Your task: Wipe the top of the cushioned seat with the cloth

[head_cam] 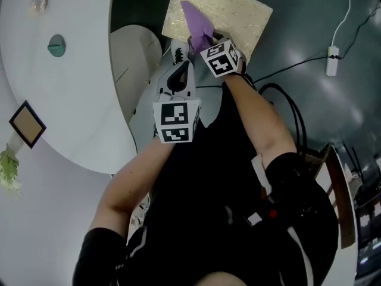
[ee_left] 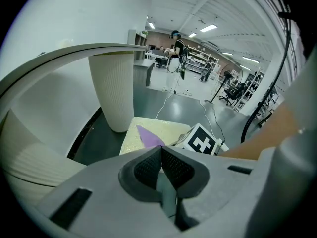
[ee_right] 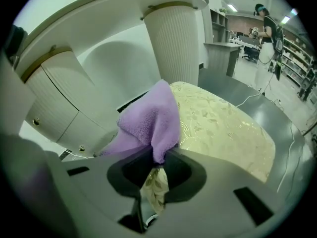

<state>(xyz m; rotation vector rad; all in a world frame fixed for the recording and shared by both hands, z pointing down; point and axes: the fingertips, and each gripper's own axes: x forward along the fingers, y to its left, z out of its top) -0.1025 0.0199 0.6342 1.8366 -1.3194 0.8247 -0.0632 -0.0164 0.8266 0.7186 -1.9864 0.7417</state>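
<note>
At the seat's (ee_right: 223,128) near edge, the right gripper (ee_right: 157,158) pinches the cloth (ee_right: 148,120) while the left gripper (ee_left: 161,157) hangs closed and empty; wiping seems barely begun, so next comes a sweep across the top.

Both forearms reach toward the frame's upper centre. The left gripper (head_cam: 177,52) has its jaws together and empty; the right gripper (head_cam: 201,40) clamps the cloth (head_cam: 195,19).

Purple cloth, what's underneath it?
The purple cloth, pinched by the right gripper, lies on the cream patterned seat cushion. The bit of cushion right beneath the cloth is covered, so it can't be seen.
</note>
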